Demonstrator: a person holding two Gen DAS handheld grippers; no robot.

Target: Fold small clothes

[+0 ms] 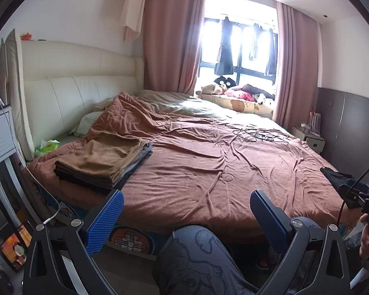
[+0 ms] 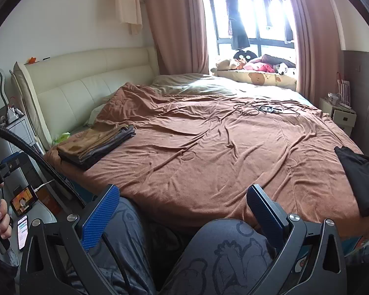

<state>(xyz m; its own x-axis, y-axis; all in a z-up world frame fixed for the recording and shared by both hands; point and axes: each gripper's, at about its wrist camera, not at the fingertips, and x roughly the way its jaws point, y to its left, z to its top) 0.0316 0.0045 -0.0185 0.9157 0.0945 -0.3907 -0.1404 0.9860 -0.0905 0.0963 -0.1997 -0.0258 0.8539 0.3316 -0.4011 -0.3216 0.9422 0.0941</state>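
Observation:
A stack of folded clothes [image 1: 103,162], tan on top and grey and dark below, lies at the bed's near left corner; the right wrist view shows the same stack [image 2: 96,145]. A loose black garment [image 2: 361,179] lies at the bed's right edge, also seen as a black garment [image 1: 332,174] in the left wrist view. My left gripper [image 1: 187,216] is open, held off the bed's near edge above a person's knee. My right gripper [image 2: 184,209] is open too, over the person's knees, empty.
The bed [image 1: 209,162] has a rumpled brown cover. A black cable and small device [image 2: 265,109] lie toward the far side. A nightstand [image 2: 339,113] stands right of the bed. Phones [image 2: 23,200] sit left on a low surface. Stuffed toys [image 1: 233,91] fill the windowsill.

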